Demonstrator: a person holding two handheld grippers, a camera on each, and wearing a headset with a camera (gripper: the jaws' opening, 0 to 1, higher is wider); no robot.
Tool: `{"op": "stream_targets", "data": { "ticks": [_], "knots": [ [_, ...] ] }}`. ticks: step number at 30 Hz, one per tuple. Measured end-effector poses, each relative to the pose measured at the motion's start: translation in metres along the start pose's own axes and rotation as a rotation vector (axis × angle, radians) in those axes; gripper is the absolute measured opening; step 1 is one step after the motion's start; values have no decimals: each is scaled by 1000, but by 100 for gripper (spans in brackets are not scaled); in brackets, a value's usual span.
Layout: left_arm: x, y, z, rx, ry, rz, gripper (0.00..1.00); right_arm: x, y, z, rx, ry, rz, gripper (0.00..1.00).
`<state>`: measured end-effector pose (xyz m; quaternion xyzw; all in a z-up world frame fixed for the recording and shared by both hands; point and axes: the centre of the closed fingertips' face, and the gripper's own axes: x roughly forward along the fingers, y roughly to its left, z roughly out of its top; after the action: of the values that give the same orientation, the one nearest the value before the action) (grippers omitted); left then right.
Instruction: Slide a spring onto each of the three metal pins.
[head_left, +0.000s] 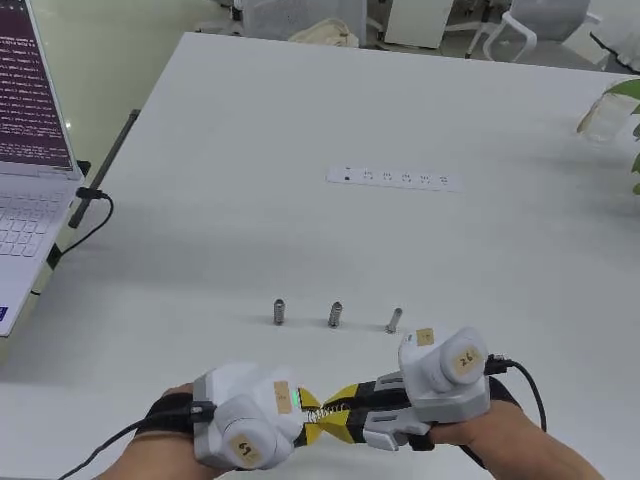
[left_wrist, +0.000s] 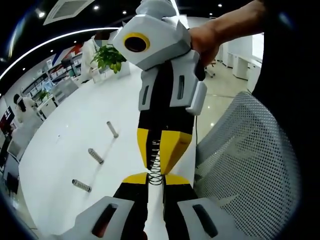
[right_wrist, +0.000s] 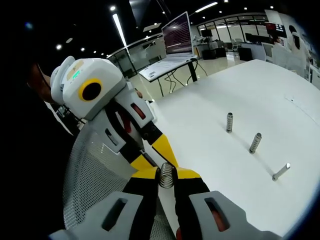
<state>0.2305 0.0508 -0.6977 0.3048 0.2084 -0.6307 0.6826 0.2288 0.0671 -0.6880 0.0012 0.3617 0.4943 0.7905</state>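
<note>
Three metal pins stand in a row on the white table (head_left: 300, 150). The left pin (head_left: 279, 312) and the middle pin (head_left: 335, 315) each carry a spring. The right pin (head_left: 394, 320) is bare and leans; it is also in the right gripper view (right_wrist: 281, 171). Below them, near the table's front edge, my two grippers meet tip to tip. A small spring (head_left: 319, 412) runs between them. My left gripper (left_wrist: 156, 179) is shut on one end of the spring (left_wrist: 156, 162), and my right gripper (right_wrist: 166, 176) is shut on the other end.
An open laptop (head_left: 20, 150) sits at the left edge with a black cable (head_left: 90, 205) beside it. A white power strip (head_left: 395, 178) lies beyond the pins. A plant (head_left: 625, 110) stands far right. A grey mesh chair (left_wrist: 250, 165) is behind the grippers.
</note>
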Motion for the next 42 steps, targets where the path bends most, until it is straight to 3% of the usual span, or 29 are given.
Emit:
{"op": "stream_targets", "data": {
  "ticks": [25, 34, 42],
  "knots": [
    [5, 0, -5, -27, 8, 12, 6, -2, -4, -3, 9, 2, -25, 9],
    [-1, 0, -15, -111, -3, 31, 8, -12, -11, -4, 29, -17, -48, 9],
    [-7, 8, -18, -184, -24, 55, 8, -17, -16, -12, 47, -17, -67, 9]
  ]
}}
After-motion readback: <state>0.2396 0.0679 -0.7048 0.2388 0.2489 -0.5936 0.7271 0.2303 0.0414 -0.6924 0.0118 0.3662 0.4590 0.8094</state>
